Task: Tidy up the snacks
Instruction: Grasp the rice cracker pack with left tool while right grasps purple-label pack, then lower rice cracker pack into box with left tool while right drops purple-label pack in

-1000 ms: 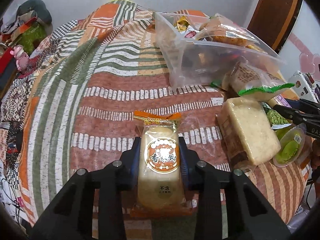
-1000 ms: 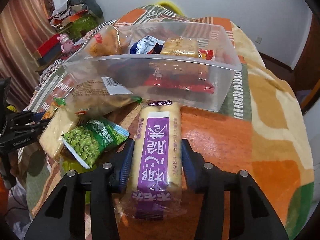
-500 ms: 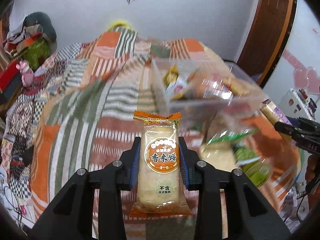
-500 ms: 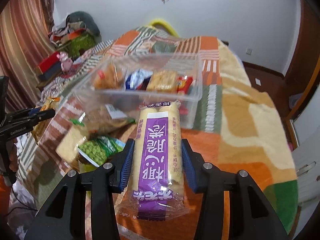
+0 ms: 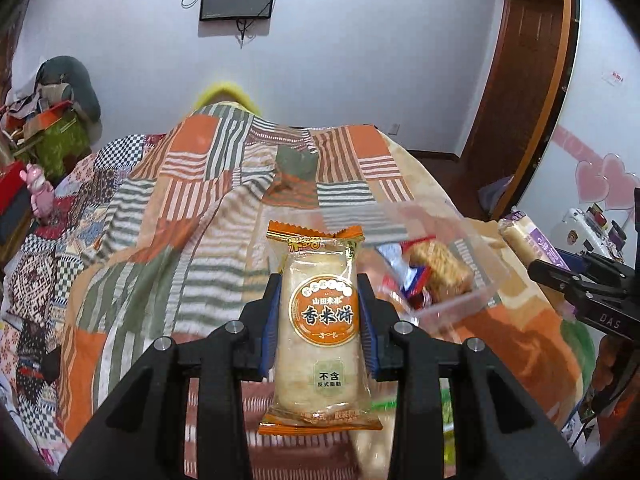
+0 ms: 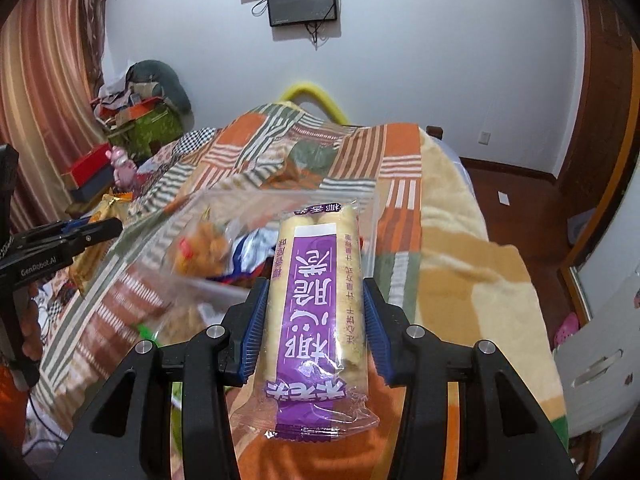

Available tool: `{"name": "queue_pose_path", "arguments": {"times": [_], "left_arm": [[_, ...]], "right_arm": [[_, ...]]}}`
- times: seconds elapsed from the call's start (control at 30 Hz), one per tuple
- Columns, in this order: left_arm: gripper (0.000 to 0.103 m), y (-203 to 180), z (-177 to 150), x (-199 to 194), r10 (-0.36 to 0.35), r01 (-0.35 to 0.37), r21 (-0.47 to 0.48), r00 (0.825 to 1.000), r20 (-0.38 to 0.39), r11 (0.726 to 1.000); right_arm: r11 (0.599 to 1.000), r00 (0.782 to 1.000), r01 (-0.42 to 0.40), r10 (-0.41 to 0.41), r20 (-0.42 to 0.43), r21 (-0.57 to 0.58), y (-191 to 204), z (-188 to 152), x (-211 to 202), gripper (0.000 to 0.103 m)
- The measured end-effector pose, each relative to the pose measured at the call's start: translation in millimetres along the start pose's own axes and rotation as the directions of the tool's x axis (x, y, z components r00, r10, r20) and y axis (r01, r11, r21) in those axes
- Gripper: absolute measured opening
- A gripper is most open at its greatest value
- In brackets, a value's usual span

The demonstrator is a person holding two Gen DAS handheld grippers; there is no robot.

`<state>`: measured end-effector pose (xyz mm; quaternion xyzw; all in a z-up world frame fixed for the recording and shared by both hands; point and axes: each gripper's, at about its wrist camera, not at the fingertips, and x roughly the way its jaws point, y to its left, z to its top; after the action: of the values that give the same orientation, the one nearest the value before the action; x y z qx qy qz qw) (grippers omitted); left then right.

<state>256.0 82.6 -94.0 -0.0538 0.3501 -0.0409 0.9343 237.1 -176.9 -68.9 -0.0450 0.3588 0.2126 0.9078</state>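
Note:
My left gripper [image 5: 319,316] is shut on an orange-trimmed rice cracker pack [image 5: 322,332], held up above the bed. My right gripper [image 6: 314,320] is shut on a purple-labelled rice cracker pack [image 6: 316,296], also held in the air. The clear plastic bin [image 5: 452,296] with several snacks sits on the patchwork blanket, right of the left gripper; in the right wrist view the bin [image 6: 192,240] is blurred, left of the purple pack. The right gripper with its purple pack shows at the right edge of the left wrist view [image 5: 568,276]. The left gripper shows at the left edge of the right wrist view [image 6: 80,234].
The patchwork blanket [image 5: 192,216] covers the bed. Loose snack packs [image 6: 176,320] lie in front of the bin, partly hidden by my fingers. Clutter and a pink toy [image 5: 38,192] stand at the left. A wooden door [image 5: 520,80] is at the right.
Both grippers have lifted and tilted up with their packs; the bin and loose snacks have dropped lower in view and the wall and screen now show.

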Motion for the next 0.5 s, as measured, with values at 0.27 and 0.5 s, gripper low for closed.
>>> {"name": "queue_pose_path", "arguments": {"times": [0.27,0.5], "left_arm": [[0.034,0,22,39,0.002,-0.002,-0.011,1.0,-0.021,1.0],[0.034,7,29,76,0.018,-0.02,-0.027,0.998,-0.061,0.999]], "right_arm": [[1.0,1.0,0.019,-0.019,0.014,-0.011,-3,24,29,0.042],[0.999,0.999,0.032,-0.032,-0.031,-0.001,-8,29,64,0.042]]}}
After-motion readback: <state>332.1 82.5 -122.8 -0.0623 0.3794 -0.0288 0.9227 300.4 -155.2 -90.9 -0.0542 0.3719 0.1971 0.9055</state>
